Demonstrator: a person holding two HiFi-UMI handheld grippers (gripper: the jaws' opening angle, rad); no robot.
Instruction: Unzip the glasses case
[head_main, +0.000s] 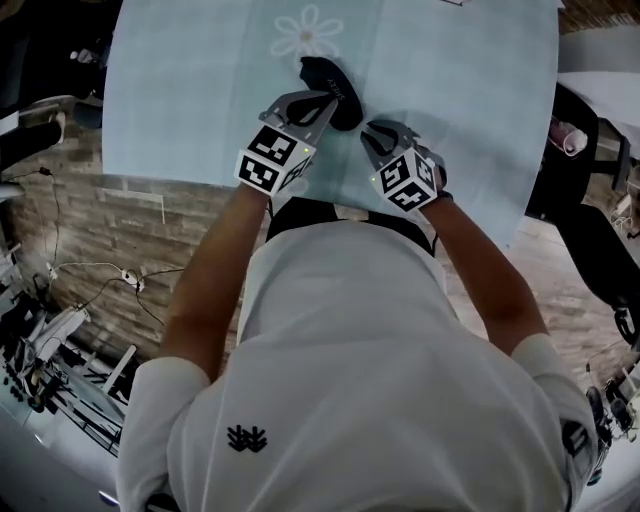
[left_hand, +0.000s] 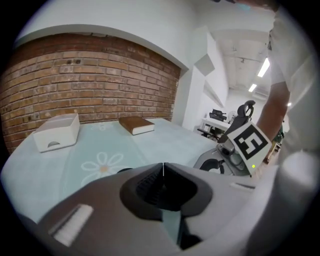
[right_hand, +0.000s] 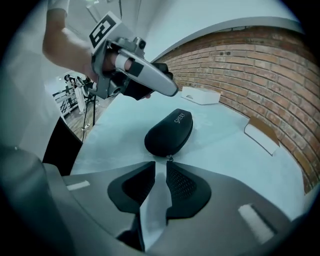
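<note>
A black glasses case (head_main: 328, 88) lies on the light blue tablecloth (head_main: 200, 90), just below a daisy print (head_main: 307, 33). In the right gripper view the case (right_hand: 169, 132) sits straight ahead, its small zipper pull (right_hand: 170, 159) right at my fingertips. My right gripper (right_hand: 160, 162) is open by a narrow gap with nothing between the jaws; the head view shows it (head_main: 374, 132) at the case's near right end. My left gripper (left_hand: 163, 170) is shut and empty. It (right_hand: 170, 90) hovers above the case's far end, not touching.
A white box (left_hand: 56, 132) and a brown book (left_hand: 136, 125) lie at the far side of the table before a brick wall (left_hand: 90, 75). The table's near edge (head_main: 330, 200) runs just under both grippers. An office chair (left_hand: 245, 112) stands off to the side.
</note>
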